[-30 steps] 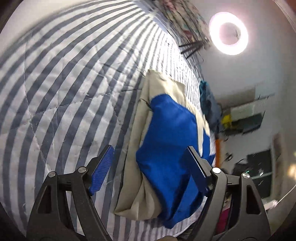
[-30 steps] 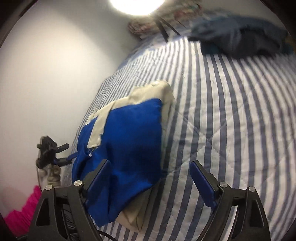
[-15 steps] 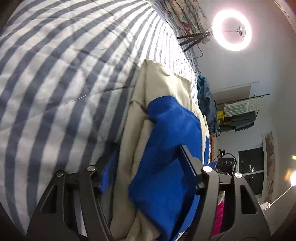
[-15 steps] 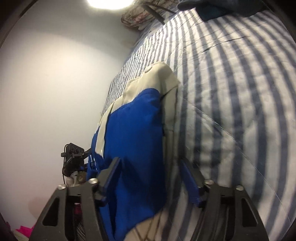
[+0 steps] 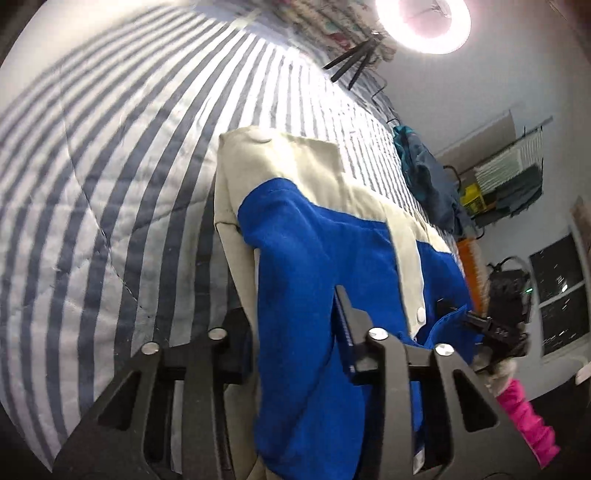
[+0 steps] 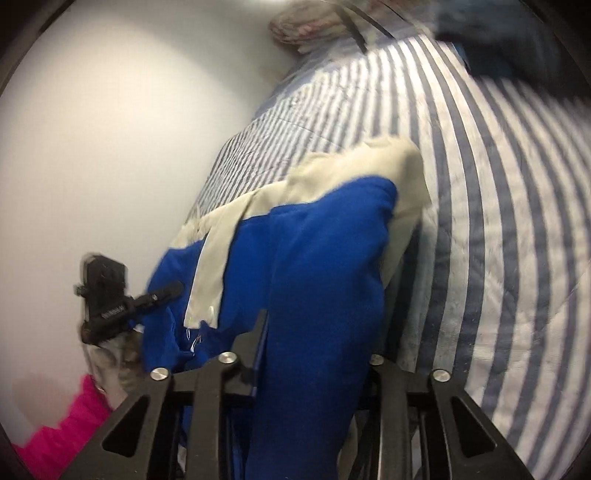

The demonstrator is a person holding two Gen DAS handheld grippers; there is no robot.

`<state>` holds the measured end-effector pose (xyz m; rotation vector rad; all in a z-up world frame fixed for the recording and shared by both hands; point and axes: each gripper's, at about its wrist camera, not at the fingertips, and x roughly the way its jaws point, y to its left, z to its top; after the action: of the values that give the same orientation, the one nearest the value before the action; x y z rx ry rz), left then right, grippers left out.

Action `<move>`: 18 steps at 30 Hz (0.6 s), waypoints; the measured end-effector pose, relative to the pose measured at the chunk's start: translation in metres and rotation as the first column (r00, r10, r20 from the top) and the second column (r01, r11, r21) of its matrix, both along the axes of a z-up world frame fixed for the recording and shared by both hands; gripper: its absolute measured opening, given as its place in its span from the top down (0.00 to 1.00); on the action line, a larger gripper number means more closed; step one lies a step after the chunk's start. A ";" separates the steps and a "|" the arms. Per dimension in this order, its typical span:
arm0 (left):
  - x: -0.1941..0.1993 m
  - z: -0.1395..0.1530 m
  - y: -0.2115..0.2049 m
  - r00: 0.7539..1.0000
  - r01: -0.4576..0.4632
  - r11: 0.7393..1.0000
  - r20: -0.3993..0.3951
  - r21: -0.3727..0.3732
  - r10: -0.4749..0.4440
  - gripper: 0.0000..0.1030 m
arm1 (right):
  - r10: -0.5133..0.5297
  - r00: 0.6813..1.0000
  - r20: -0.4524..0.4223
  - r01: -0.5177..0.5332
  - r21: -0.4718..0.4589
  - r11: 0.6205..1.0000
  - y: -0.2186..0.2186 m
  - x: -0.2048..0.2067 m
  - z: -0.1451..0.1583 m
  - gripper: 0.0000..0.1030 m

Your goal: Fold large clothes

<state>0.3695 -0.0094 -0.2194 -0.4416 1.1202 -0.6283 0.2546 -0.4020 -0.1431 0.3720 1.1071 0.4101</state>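
Left hand-held gripper [image 5: 295,325]: black two-finger frame with blue pads, jaws closing on a thick bunch of the folded blue-and-cream fleece garment [image 5: 317,236], cloth plainly between them. Right hand-held gripper [image 6: 317,343]: same build, jaws likewise closing on the garment's opposite near corner, a blue fold filling the gap. Each reads as a narrow grip on fabric, though how many layers each has caught cannot be told. Garment: already folded into a compact stack, cream panel with snap buttons uppermost at the far end; its near end is lifted in the jaws while its far end rests on the blue-and-white striped quilted bed cover [image 5: 110,184], toward the bed's near edge. Also present: a dark teal heap of clothing [image 5: 424,177] at the bed's far edge, well apart; a lit ring lamp on a tripod [image 5: 428,22] beyond the bed; a pink sleeve [image 5: 528,417] below the right gripper. Risks, as judged: a pinch taking only the top layers would let the lower cream layer drop and the stack open when lifted; uneven pull between the two sides could skew the fold or twist the stack; fleece bulk may slip from half-closed pads; with the stack so near the bed's edge, a slipped end could slide off it.
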 end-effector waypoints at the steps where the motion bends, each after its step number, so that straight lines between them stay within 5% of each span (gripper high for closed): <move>1: -0.004 0.006 -0.002 1.000 0.000 1.000 0.021 0.015 -0.001 0.70 | 0.017 1.000 0.021 -0.017 -0.043 0.999 0.007 -0.002 0.008 0.74; 7: -0.024 0.038 -0.010 0.995 0.000 1.000 0.099 0.027 -0.003 0.74 | 0.094 0.990 0.110 -0.070 -0.207 0.976 0.041 -0.020 0.047 0.76; 18: -0.046 0.087 -0.052 0.977 0.073 0.997 0.201 0.032 -0.077 0.75 | 0.107 0.978 0.181 -0.033 -0.368 0.929 0.013 -0.042 0.104 0.77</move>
<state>0.3235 -0.0609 -0.1326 -0.3082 0.9531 -0.7090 0.2125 -0.3893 -0.0386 -0.0370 0.9774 0.2892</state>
